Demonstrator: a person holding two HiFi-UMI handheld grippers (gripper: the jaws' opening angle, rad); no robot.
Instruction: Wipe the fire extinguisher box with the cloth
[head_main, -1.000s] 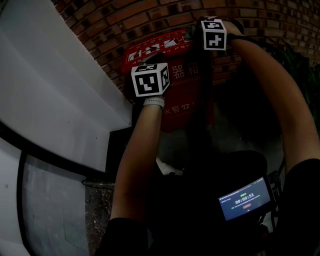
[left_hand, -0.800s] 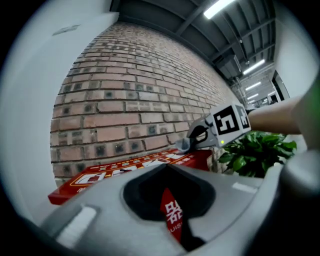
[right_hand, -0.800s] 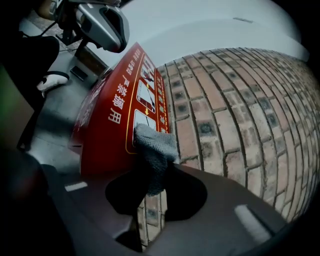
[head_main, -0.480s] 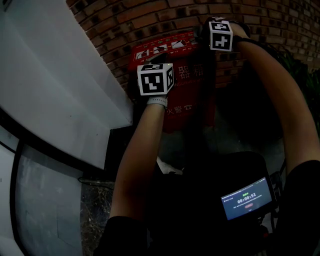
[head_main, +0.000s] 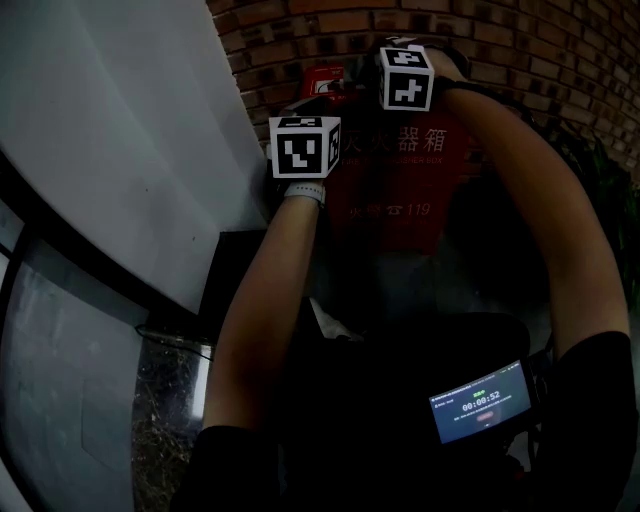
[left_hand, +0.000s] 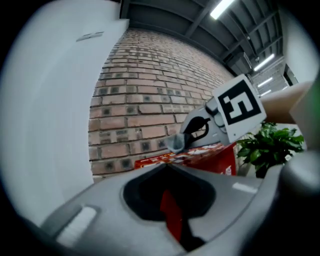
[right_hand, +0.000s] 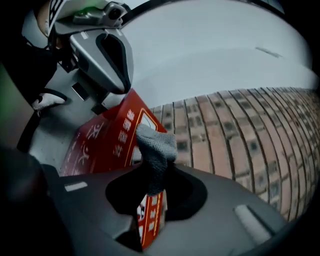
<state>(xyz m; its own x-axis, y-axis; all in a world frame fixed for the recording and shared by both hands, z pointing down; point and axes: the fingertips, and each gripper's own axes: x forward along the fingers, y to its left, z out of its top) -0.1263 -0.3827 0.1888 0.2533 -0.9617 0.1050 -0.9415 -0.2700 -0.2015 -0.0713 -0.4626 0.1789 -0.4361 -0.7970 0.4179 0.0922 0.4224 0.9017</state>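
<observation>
Fire extinguisher box (head_main: 400, 190), red, rectangular, white characters on the front, sits at 12 o'clock in the head view. It stands upright against a red-brown brick wall (head_main: 330, 30). Its long axis runs 12 to 6 and its lettered front faces the person.

Right gripper (right_hand: 152, 167): jaws pinched on a grey terry cloth (right_hand: 156, 145). A wad of cloth sticks out past the tips toward 12 o'clock. In the left gripper view the wad meets the box's top face at its 9 o'clock end. The printed top panel shows directly behind the cloth in the right gripper view.

Left gripper (left_hand: 168, 165): jaws pressed together at the tips, with nothing visible between them. Red of the box shows through the opening behind the tips. This gripper sits at the box's upper corner, at 10 o'clock from the box centre in the head view. Cannot tell if it touches the box.

White curved wall panel (head_main: 130, 130) lies at 9 o'clock of the box. Green leafy plant (left_hand: 267, 147) is at 3 o'clock of the box in the left gripper view. Small lit device screen (head_main: 480, 402) is at 5 o'clock in the head view.
</observation>
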